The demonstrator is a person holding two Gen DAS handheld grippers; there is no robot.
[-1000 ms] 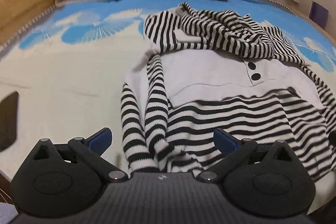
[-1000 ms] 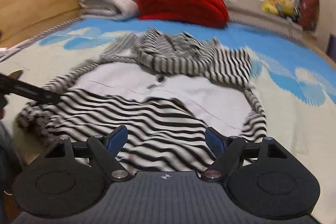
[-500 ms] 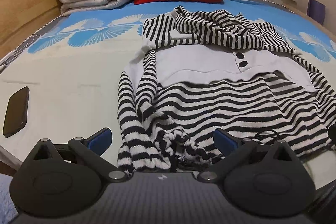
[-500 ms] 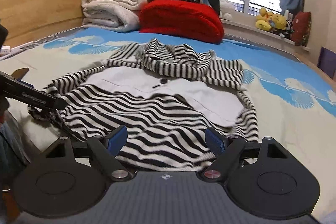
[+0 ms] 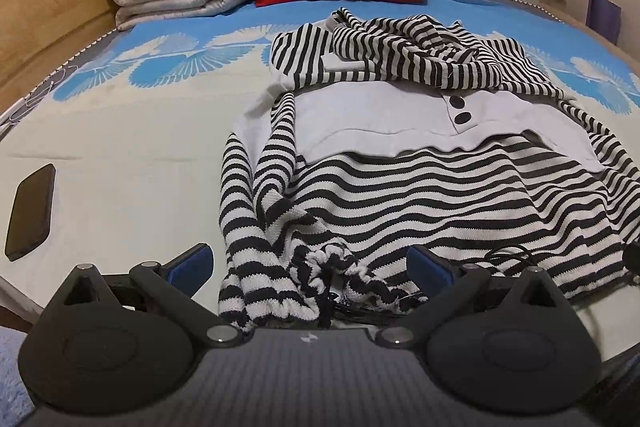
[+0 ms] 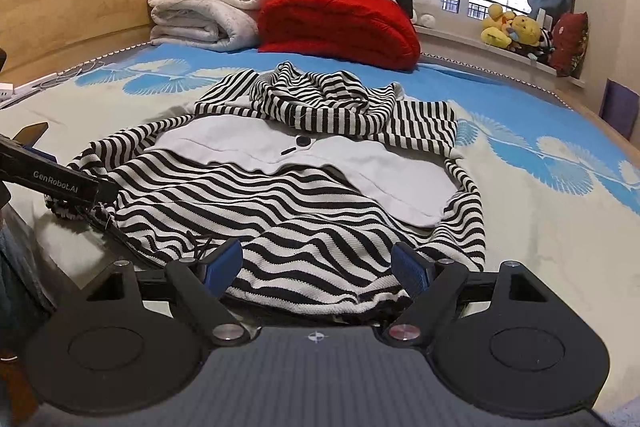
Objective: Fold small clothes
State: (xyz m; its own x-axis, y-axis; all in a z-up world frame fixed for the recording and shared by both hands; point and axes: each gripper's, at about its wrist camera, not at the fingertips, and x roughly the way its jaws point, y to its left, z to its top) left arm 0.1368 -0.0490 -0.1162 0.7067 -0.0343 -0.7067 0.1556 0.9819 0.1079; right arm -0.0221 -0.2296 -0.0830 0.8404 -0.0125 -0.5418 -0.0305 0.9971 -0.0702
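A bed (image 5: 120,155) fills both views, folded blankets (image 6: 208,7) stacked at upper left. A striped sweater (image 5: 420,187) lies spread mid-frame, hem nearest. The left gripper (image 5: 310,265) and right gripper (image 6: 318,265) sit at bottom centre, both released, straddling the hem. A phone (image 5: 30,211) lies at left.

"GenRobot.AI" in white on black left tongs (image 6: 60,183), right-wrist view.
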